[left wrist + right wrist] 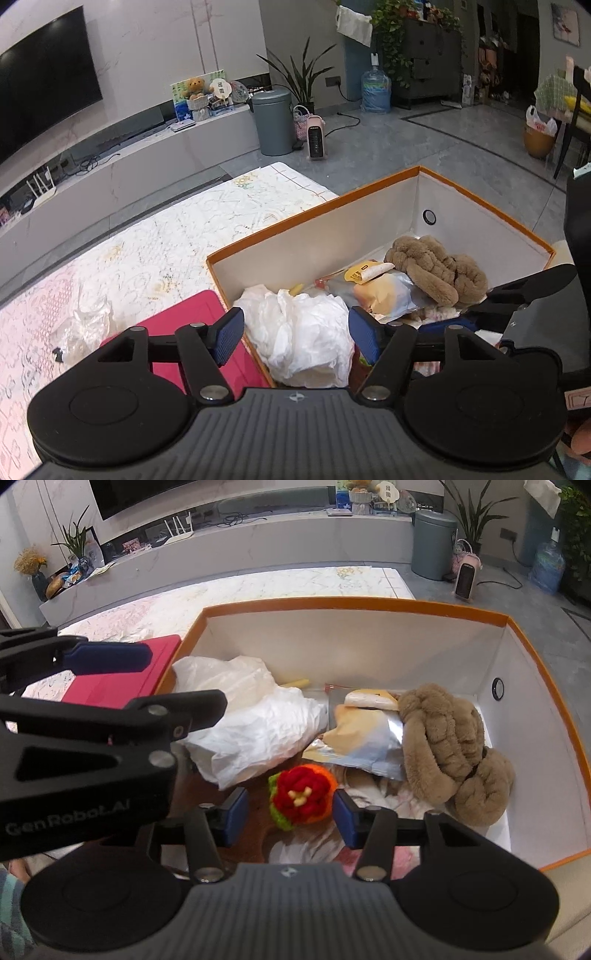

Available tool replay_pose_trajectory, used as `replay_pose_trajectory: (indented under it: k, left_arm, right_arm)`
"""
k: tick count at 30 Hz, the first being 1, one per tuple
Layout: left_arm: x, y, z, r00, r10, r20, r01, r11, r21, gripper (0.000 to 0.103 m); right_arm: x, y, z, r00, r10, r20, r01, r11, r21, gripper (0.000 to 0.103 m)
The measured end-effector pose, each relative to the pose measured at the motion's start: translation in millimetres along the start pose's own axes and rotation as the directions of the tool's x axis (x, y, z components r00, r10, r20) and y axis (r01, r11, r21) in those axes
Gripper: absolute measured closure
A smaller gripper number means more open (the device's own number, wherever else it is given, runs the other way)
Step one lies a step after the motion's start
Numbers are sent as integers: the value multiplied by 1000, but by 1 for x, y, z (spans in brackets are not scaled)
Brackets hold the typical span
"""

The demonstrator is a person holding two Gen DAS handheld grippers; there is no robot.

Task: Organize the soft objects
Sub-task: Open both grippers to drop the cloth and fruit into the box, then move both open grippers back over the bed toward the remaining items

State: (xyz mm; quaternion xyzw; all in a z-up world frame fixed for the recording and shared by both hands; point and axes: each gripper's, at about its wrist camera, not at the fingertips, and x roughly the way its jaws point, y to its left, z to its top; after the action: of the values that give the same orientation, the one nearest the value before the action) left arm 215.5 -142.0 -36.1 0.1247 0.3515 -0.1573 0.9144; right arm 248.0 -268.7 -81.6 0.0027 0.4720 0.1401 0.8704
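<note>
An orange-rimmed white box (354, 603) holds a crumpled white plastic bag (255, 731), a foil snack packet (365, 746) and a brown plush bundle (454, 753). A red crocheted flower (301, 797) with an orange and green edge lies low in the box between the pads of my right gripper (290, 816). Those jaws are open, with a gap on the flower's left side. My left gripper (295, 334) hangs open over the white plastic bag (306, 332) at the box's near left corner, holding nothing. In the right wrist view the left gripper (177, 681) reaches in from the left.
A magenta flat case (177, 325) lies on the patterned tablecloth beside the box's left wall (236, 258). Crumpled clear plastic (85, 317) sits further left on the cloth. Beyond the table are a TV bench, a grey bin (273, 122) and a small heater (317, 140).
</note>
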Motion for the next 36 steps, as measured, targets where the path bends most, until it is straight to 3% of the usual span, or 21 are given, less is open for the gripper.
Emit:
replay_pose_trajectory:
  k: [8,18,28,36]
  left_arm:
    - [-29,7,-16,998,18,67,-17,1000,-26,30]
    - [-79,46,-45,982,100,159,-73,984,-165,30]
    - [-112,104,-106,967,211,143,-152,928,-340,33]
    - [-128,152,-148,956,278,97,-207,869,-450,35]
  right_arm:
    - [-21,11,-2,999,-38,39,38,999,-11,42]
    - [-48,47,-12,989,-52,137,48,998,31,40]
    - [-54,123,-32,962,34,270,-44,998,33,40]
    - [-48,177,-43,936,52,348,-47,999,-22,40]
